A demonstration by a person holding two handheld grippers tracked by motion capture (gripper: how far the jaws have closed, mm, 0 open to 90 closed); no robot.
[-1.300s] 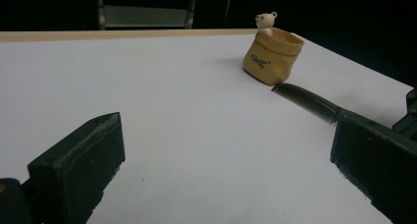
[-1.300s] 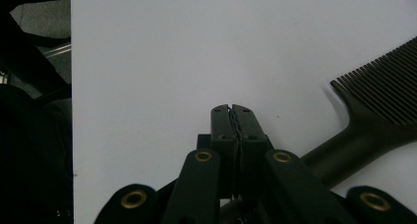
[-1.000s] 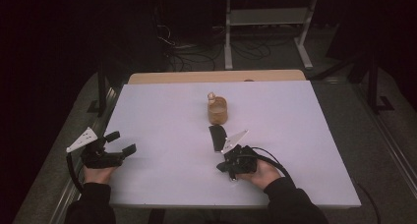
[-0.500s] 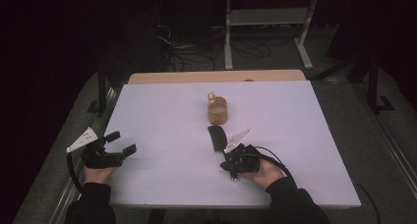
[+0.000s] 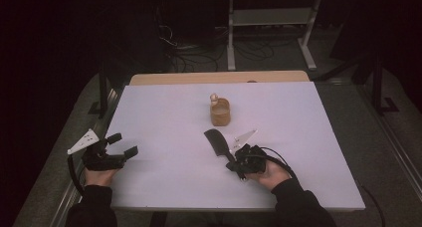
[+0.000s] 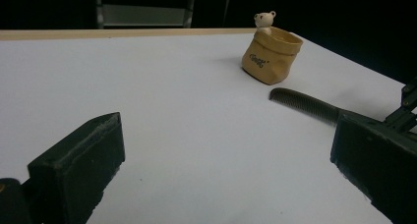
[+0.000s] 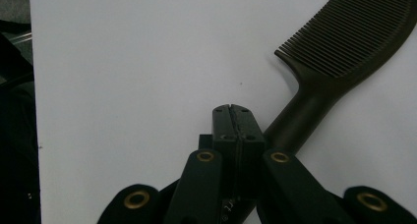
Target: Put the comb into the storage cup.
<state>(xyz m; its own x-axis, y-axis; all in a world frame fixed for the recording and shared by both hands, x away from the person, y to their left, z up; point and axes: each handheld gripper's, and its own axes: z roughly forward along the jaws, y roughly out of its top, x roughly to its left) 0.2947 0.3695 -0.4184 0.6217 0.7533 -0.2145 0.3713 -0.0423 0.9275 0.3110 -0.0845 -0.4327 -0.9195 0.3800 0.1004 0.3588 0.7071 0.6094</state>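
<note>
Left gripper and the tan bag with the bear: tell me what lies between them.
Nothing: in the left gripper view, bare white table runs from the left gripper to the tan bag. The comb lies off to the side.

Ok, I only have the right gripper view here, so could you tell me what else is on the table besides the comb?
Observer: A small tan pouch stands upright beyond the comb, with a little bear figure at its rim.
Operator: Does the comb touch it?
Observer: No. The left gripper view shows a strip of bare white table between them.
Operator: And where is the left gripper, please?
Observer: The left gripper is by the table's left edge. Its fingers are wide open with nothing between them.
</note>
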